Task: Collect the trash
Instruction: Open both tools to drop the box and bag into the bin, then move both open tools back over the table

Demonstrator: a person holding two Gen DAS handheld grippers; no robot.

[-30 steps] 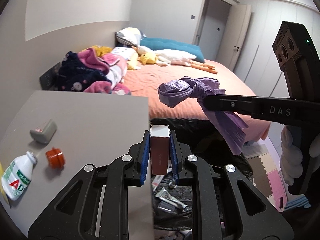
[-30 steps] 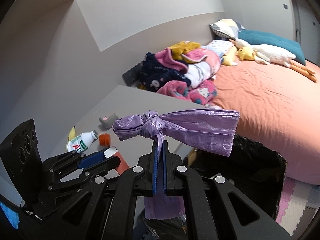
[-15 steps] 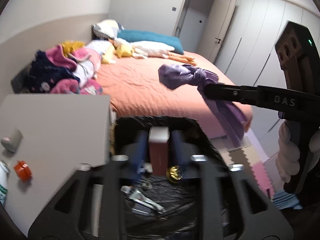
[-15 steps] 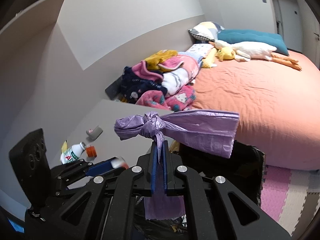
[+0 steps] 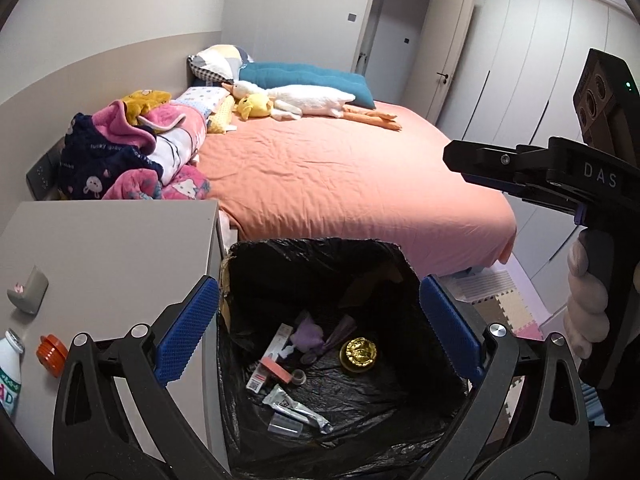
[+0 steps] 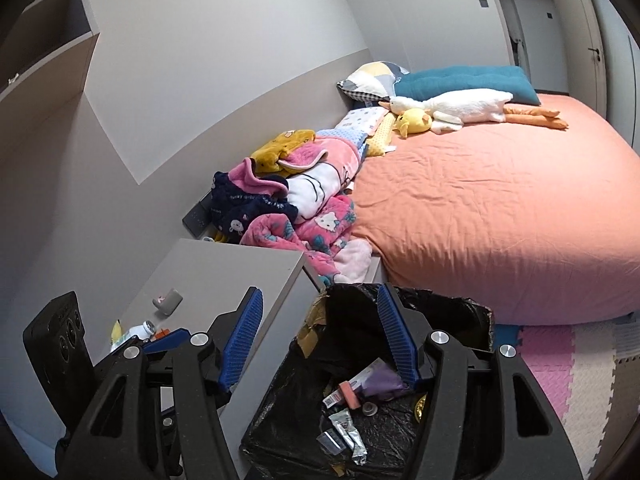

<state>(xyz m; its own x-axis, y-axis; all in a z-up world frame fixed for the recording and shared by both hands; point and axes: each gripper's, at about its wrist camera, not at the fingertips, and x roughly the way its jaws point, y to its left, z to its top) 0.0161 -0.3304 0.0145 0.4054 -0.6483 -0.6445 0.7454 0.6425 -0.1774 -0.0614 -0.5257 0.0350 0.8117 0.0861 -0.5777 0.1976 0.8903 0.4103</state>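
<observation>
A bin lined with a black bag (image 5: 316,252) (image 6: 440,308) stands between the grey bedside table and the bed. In it lie the red box (image 5: 274,370) (image 6: 348,394), the knotted purple bag (image 5: 308,334) (image 6: 380,380), a gold lid (image 5: 358,354) and wrappers. My left gripper (image 5: 318,330) is open and empty above the bin. My right gripper (image 6: 320,340) is open and empty over the bin's near rim; it also shows in the left wrist view (image 5: 540,172). On the table remain a white bottle (image 5: 10,368) (image 6: 138,330), an orange cap (image 5: 52,354) and a grey item (image 5: 28,290) (image 6: 168,300).
The grey table (image 5: 104,256) (image 6: 224,272) is left of the bin. A bed with an orange sheet (image 5: 344,176) (image 6: 500,208), piled blankets (image 5: 132,152) and plush toys lies behind. Foam floor mats (image 6: 568,368) lie to the right.
Both grippers opened. The red box dropped from the left gripper and the purple bag from the right gripper into the bin. The left gripper moved right, over the bin.
</observation>
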